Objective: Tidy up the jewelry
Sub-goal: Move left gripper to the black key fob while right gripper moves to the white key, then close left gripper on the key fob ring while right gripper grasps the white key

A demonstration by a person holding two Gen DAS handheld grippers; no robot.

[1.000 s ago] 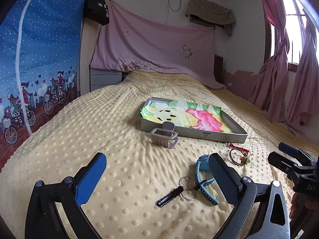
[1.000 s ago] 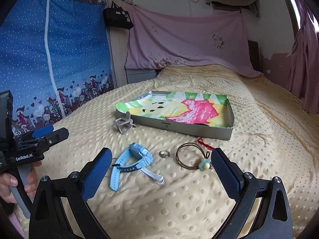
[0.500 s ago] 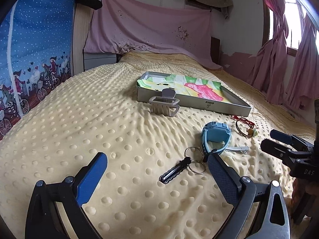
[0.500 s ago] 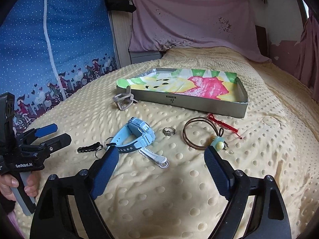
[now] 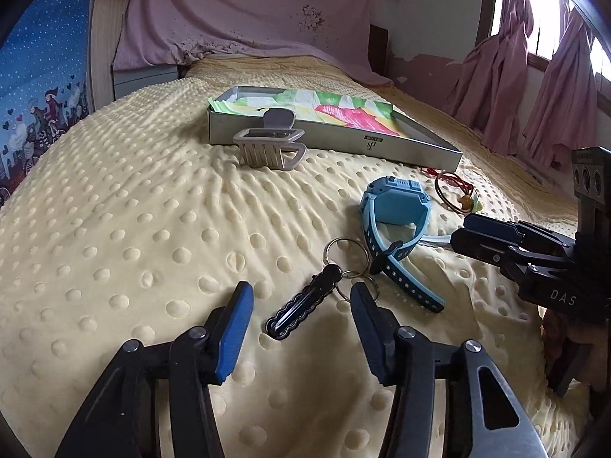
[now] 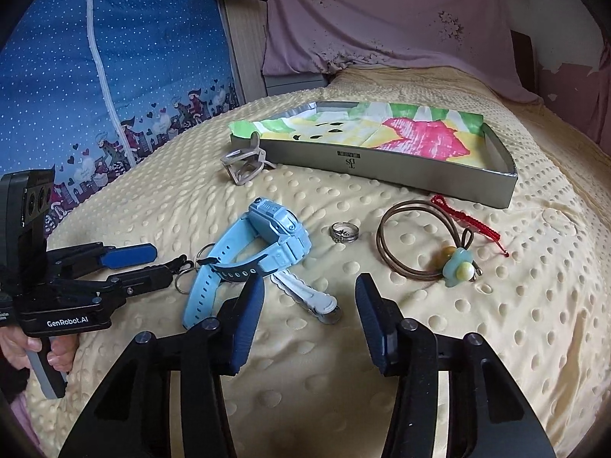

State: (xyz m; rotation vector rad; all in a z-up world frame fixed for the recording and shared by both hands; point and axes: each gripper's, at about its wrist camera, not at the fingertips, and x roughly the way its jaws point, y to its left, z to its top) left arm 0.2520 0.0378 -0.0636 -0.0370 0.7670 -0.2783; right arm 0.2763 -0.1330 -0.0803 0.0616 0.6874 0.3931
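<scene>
Compared with the view half a second earlier, both claws have been brought lower and closer to the bed, and their spread has been narrowed. In the left wrist view the left claw (image 5: pixel 299 307) is held released, its jaws parted on either side of the black wavy hair clip (image 5: pixel 303 307), which lies on the yellow dotted blanket (image 5: pixel 126 229) with key rings (image 5: pixel 345 255) at its 1 o'clock end. No contact between fingers and clip can be made out. The right claw (image 6: pixel 309 294) is likewise released, poised above the white hair clip (image 6: pixel 309 297), which is partly tucked under the blue watch (image 6: pixel 263 255). At 12 o'clock, well apart from the claws, the grey tray (image 6: pixel 382 170) with its coloured paper lining is seen, nothing yet placed inside it; a beige claw clip (image 5: pixel 269 149) rests against its near wall. A ring (image 6: pixel 343 232) and a brown cord bracelet (image 6: pixel 416 244) with a red string (image 6: pixel 462 219) lie between watch and tray.

The step in hand is judged to be the first pick-up, so the task is barely begun. Next, the left jaws would need to be closed across the narrow body of the black clip, then the clip lifted clear of the watch strap and carried toward the tray at 12 o'clock
</scene>
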